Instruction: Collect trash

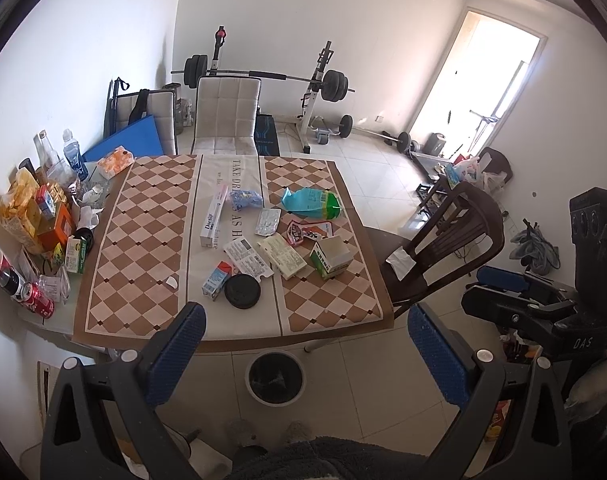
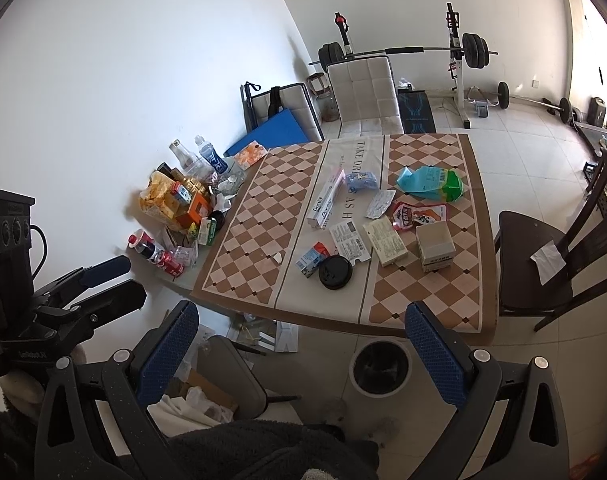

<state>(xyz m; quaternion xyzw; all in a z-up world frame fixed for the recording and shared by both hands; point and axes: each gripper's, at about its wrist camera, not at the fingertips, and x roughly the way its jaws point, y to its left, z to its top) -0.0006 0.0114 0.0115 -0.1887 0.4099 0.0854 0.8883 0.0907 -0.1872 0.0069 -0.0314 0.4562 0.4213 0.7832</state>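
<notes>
Beyond both spread, empty grippers (left [image 1: 305, 354], right [image 2: 301, 354]) lies a "Doctor" box [image 1: 214, 216].

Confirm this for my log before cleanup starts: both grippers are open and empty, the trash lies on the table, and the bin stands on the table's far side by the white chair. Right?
Not quite. The bin stands on the floor at the table's near edge, not by the white chair; the left wrist view shows it. Left gripper and right gripper are open and empty.

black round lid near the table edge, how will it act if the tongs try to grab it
The black round lid lies flat on the tablecloth, so little edge shows to pinch; it may need sliding toward the table edge first. It looks thin and plastic, probably light and fairly stiff. Lying flat it should not roll, but it could skid when pushed.
</notes>
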